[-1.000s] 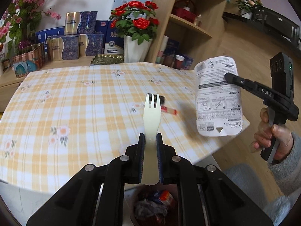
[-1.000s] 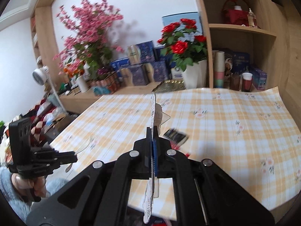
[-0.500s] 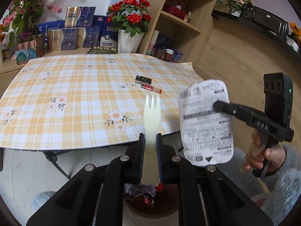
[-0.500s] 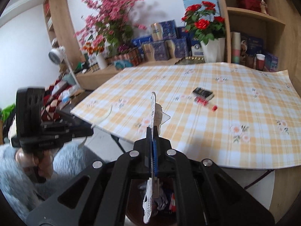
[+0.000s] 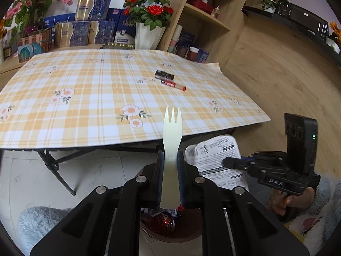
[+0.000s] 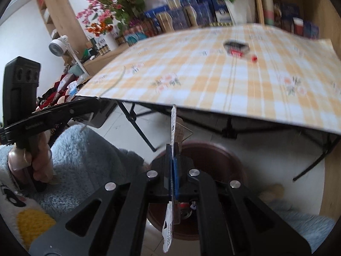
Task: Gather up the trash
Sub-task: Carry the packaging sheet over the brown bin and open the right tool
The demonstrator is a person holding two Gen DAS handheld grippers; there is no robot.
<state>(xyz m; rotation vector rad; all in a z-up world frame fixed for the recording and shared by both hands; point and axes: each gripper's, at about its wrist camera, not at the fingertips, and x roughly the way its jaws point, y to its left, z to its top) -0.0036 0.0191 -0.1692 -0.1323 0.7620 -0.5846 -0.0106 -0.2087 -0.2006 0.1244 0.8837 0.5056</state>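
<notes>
Over the bin [image 6: 204, 149] | we've pulled both grippers off the table down to it | left gripper [image 5: 169, 166] clamped on plastic fork [image 5: 171, 140] | right gripper [image 6: 172, 160] pinched tight on printed lid film [image 5: 215, 157], print unreadable | "DAS" legible on right gripper | drop looks next | battery [image 5: 164, 74], red tube [image 5: 173, 84] remain on table.

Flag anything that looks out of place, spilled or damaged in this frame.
Little stands out. Two small items, a black packet and a red tube, lie uncollected on the tablecloth, whose far right corner curls up.
</notes>
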